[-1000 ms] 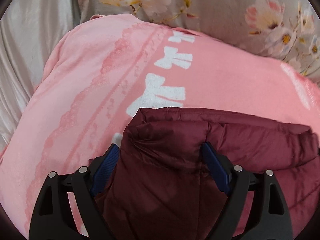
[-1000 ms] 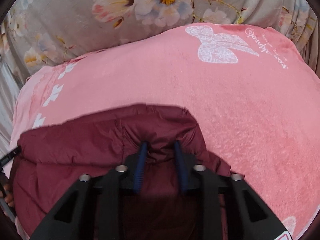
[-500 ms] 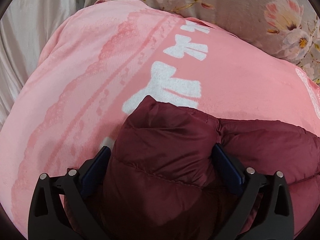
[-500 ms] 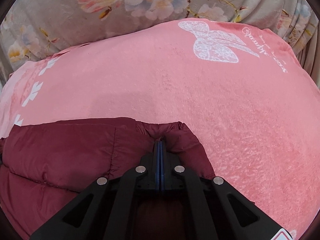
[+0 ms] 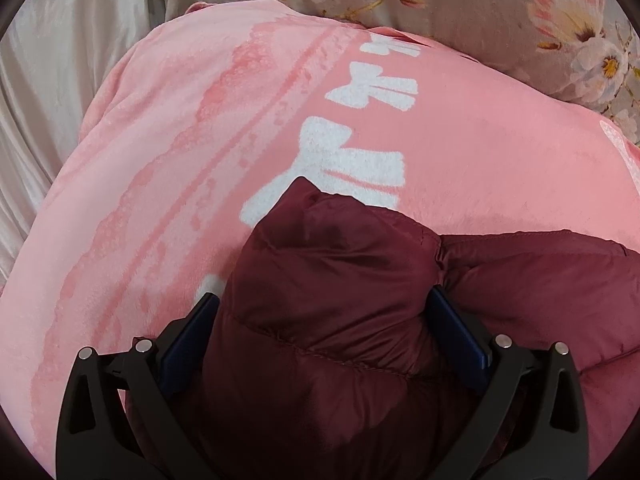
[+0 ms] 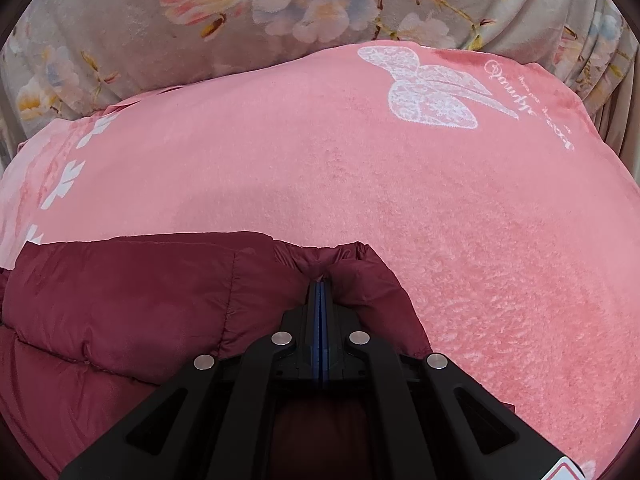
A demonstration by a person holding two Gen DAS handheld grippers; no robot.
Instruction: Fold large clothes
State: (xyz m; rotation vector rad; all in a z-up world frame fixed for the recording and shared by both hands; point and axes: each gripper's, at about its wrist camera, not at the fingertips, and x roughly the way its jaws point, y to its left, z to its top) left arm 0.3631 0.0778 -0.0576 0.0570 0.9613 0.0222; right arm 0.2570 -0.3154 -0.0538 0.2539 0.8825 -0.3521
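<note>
The right tool [image 6: 321, 280] pinches shut the hem of the dark red quilted puffer jacket [image 5: 344, 292] to hold the fold, while the left tool [image 5: 324, 330] stands wide open around a padded corner, on the pink plush blanket [image 6: 360, 184]

The dark red jacket [image 5: 344, 280] runs off the bottom edge, behind the left tool [image 5: 320, 340]. The tiny writing [image 6: 548, 112] is too small to read.

The padded jacket [image 5: 340, 320] lies on the blanket [image 5: 500, 168] at the frame's bottom, with the flowered cover [image 6: 240, 20] along the top.
</note>
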